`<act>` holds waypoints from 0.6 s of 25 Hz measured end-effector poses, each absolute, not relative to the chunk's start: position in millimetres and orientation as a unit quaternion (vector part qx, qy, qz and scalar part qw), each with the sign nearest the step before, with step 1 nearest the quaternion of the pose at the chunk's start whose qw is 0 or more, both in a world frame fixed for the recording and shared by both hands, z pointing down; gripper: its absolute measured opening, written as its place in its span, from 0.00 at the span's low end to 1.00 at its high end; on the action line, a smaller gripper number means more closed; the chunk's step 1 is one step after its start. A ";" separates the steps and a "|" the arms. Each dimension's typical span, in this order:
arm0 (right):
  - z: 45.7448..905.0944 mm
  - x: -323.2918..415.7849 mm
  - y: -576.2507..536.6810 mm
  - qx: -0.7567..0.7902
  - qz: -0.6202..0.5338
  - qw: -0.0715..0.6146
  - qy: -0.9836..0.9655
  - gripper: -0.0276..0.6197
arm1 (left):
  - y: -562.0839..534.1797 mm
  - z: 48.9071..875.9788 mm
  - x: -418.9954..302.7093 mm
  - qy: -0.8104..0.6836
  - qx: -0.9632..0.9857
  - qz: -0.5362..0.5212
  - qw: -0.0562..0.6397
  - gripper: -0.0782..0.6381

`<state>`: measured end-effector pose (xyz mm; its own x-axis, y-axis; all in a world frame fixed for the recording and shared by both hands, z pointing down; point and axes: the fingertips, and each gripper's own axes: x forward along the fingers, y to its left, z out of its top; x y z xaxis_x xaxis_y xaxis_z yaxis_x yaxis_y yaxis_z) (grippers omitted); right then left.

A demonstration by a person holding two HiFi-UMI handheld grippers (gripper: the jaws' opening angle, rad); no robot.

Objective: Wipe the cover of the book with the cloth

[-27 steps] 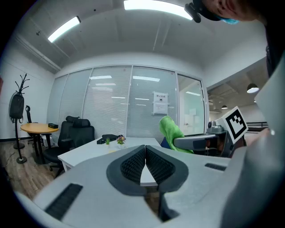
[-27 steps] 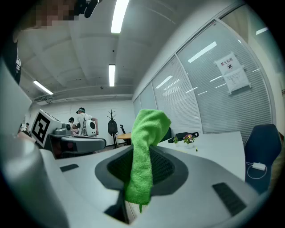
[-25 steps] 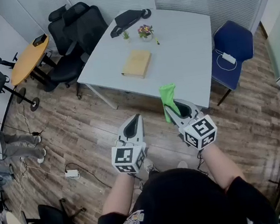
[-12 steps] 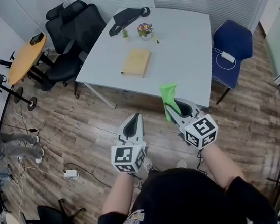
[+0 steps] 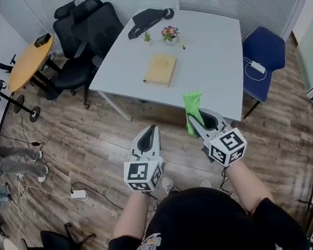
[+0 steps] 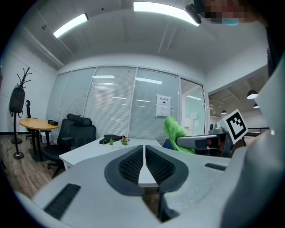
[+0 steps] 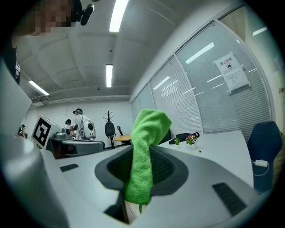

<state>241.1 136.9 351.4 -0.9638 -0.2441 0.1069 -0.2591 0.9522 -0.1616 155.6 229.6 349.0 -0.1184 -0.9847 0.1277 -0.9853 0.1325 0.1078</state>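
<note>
The person stands on the wooden floor, short of the white table, and holds both tools out roughly level. The left tool has its jaws pressed together with nothing between them. The right tool is clamped on the green cloth, which rises out of the jaws and folds over at its top. The tan book lies flat on the table, well ahead of both tools. Beyond the book, a small flowering plant and a black bag sit near the far edge. A blue chair stands at the table's right side.
</note>
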 end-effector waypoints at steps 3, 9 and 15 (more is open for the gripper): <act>350.7 224.6 143.9 0.131 0.087 0.044 -0.987 0.20 | 237.8 349.3 137.3 -0.747 0.660 -0.001 0.086 0.12; 353.1 191.1 158.4 0.142 0.087 0.045 -0.985 0.20 | 252.2 352.5 101.0 -0.738 0.669 -0.005 0.088 0.21; 353.9 172.2 168.7 0.162 0.086 0.042 -0.982 0.20 | 260.1 357.0 81.0 -0.721 0.689 0.010 0.078 0.44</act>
